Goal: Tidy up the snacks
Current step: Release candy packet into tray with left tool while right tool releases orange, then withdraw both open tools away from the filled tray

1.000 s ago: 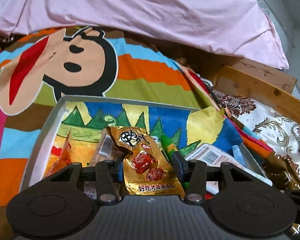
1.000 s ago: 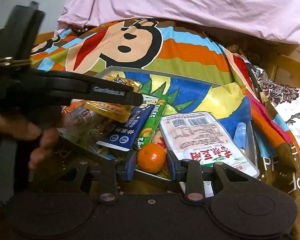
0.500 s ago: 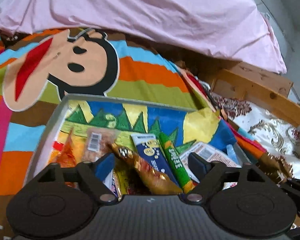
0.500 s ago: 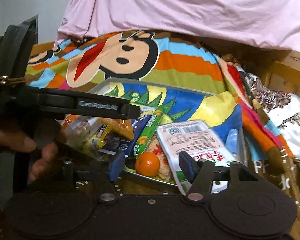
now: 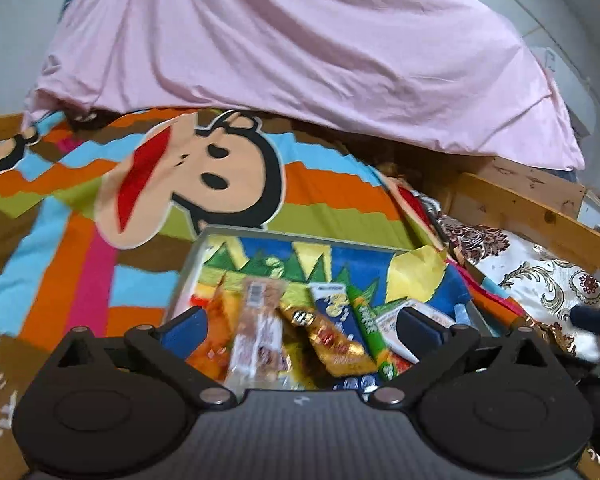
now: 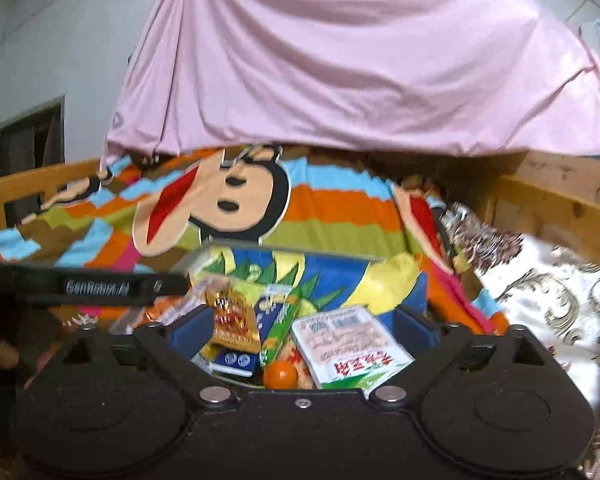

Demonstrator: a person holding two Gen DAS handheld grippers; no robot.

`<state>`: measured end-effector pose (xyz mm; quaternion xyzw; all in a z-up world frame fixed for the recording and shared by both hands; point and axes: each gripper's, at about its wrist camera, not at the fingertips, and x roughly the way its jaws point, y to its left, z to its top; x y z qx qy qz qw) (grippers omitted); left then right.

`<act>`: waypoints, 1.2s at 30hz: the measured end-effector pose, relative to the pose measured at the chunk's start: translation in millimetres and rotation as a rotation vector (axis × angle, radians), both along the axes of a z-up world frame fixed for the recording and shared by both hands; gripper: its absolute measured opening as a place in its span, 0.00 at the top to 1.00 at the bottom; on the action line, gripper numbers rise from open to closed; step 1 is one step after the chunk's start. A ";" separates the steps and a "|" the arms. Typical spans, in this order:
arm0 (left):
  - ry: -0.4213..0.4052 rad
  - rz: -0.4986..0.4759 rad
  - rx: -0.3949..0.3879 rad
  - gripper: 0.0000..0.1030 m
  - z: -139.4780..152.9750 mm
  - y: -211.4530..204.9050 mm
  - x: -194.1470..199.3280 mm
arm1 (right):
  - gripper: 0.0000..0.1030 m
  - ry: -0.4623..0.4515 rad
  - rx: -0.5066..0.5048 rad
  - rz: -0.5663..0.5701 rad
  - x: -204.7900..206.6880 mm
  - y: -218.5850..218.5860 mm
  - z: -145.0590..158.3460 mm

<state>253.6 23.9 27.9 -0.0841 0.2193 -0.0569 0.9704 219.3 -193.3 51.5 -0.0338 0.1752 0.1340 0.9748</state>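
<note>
Tray [image 5: 188,264], grey-rimmed, on striped cartoon blanket [image 5: 324,200], holding the snacks: gold packet [image 5: 332,340], blue packet [image 5: 334,308], green stick [image 5: 370,330], white packet [image 6: 352,344], orange [image 6: 280,374] at the near edge. Left gripper [image 5: 300,326] and right gripper [image 6: 302,326]: jaws opening wide, nothing between the pads. Step judged: release just made, snacks lying in the tray. Next move calls for picking another loose item, if any remains.

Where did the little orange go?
The orange lies at the near edge of the tray in the right wrist view, between the green stick pack and the white packet.
</note>
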 end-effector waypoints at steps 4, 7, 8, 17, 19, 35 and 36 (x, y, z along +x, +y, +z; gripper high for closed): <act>0.025 0.030 -0.005 0.01 3.5 5.0 -20.4 | 0.01 -0.024 0.013 -0.016 -18.1 -5.2 10.2; 0.039 0.044 -0.001 0.01 6.4 6.4 -37.9 | 0.01 -0.030 0.021 -0.024 -32.2 -8.6 14.6; 0.042 0.046 0.005 0.01 7.4 6.3 -44.7 | 0.01 -0.029 0.025 -0.025 -36.9 -9.7 15.6; 0.072 0.106 0.019 0.00 10.8 5.5 -103.7 | 0.01 0.003 0.041 -0.031 -82.5 -16.8 17.6; 0.078 0.121 0.028 0.00 9.9 6.4 -116.2 | 0.01 0.021 0.045 -0.034 -93.1 -18.4 15.4; 0.114 0.183 0.109 0.00 0.9 5.2 -162.6 | 0.01 0.108 0.056 -0.029 -125.3 -20.4 0.2; 0.117 0.183 0.118 0.00 0.1 4.2 -161.6 | 0.01 0.112 0.053 -0.029 -124.4 -20.2 -1.6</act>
